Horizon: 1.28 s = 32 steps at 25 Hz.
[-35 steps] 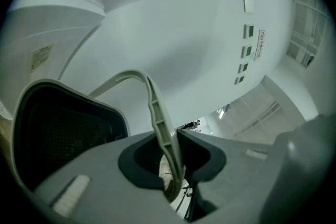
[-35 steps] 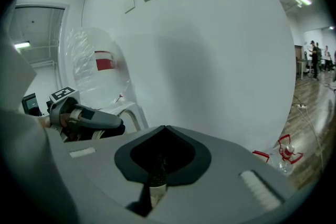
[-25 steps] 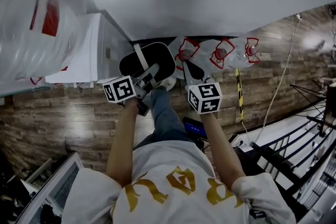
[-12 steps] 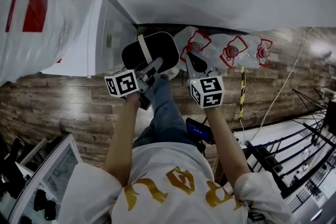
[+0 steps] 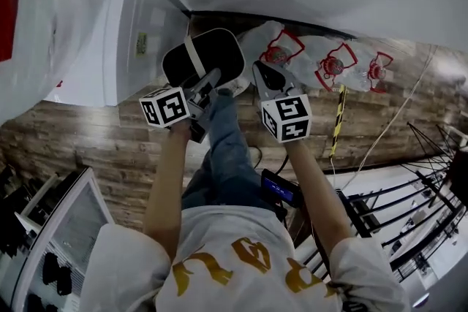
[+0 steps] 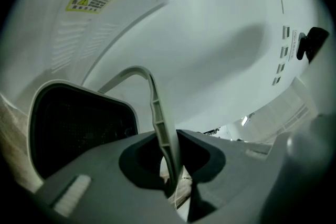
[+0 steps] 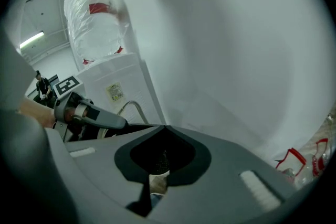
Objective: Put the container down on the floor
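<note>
A black mesh container (image 5: 212, 55) with a pale handle (image 5: 191, 59) hangs in front of me above the wood floor (image 5: 88, 135). My left gripper (image 5: 210, 82) is shut on that handle; in the left gripper view the handle (image 6: 160, 123) runs down between the jaws, with the container (image 6: 79, 128) at the left. My right gripper (image 5: 262, 75) sits just right of the container with its jaws together and nothing visibly held. In the right gripper view (image 7: 152, 186) the container's dark mesh shows behind the jaws, and the left gripper (image 7: 89, 115) is at the left.
A white appliance (image 5: 110, 33) stands against the wall at the left, with a wrapped water jug (image 7: 97, 23) on top. Several clear bottles with red handles (image 5: 329, 66) lie on the floor to the right. A black wire rack (image 5: 409, 208) is at the lower right.
The head view has swung, so the appliance fills more of the left side. Both grippers and the container keep the same places relative to each other; the left still holds the handle.
</note>
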Tool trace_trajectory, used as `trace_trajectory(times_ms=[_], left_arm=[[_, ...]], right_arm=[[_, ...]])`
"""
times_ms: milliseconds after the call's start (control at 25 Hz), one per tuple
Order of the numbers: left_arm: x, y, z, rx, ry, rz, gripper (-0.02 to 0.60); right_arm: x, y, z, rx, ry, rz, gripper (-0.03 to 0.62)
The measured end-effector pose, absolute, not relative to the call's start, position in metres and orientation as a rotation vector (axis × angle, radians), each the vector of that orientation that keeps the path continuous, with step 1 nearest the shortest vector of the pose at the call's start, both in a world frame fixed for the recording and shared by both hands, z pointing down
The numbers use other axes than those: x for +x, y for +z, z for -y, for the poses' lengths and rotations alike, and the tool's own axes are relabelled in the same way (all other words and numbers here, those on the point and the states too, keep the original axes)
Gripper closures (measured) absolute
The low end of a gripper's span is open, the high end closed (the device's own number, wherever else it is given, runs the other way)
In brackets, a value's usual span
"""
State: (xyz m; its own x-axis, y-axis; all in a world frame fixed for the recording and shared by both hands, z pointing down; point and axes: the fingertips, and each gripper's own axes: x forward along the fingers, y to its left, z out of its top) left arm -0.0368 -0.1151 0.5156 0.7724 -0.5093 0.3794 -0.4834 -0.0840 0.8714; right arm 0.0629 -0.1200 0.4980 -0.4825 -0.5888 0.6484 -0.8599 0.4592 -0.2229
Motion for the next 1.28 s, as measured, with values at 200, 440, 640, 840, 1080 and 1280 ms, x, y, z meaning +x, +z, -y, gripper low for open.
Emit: trace_trajectory(times_ms=[200, 440, 640, 840, 1080, 1280], left_arm=[[-0.039, 0.553, 0.114, 1.691, 0.02, 0.818, 0.515], [-0.044, 0.581, 0.115, 1.674, 0.052, 0.824, 0.517], [-0.047, 0.619, 0.114, 1.641, 0.082, 0.841, 0.517], [-0.054, 0.654, 0.109, 1.636, 0.146, 0.845, 0.518], [-0.052, 0.689, 0.104, 1.642, 0.208, 0.819, 0.52], [-0.06, 0.715, 0.1, 1.632, 0.261, 0.825, 0.525]], right_arm=[[0.061, 0.536, 0.124, 1.137, 0.75, 2.216, 0.571], [0.052, 0.551, 0.131, 1.109, 0.794, 2.234, 0.571], [0.033, 0.568, 0.132, 1.08, 0.86, 2.265, 0.571], [0.017, 0.582, 0.132, 1.071, 0.858, 2.279, 0.571], [-0.007, 0.605, 0.12, 0.992, 0.91, 2.281, 0.571], [-0.016, 0.624, 0.116, 0.997, 0.957, 2.26, 0.571]])
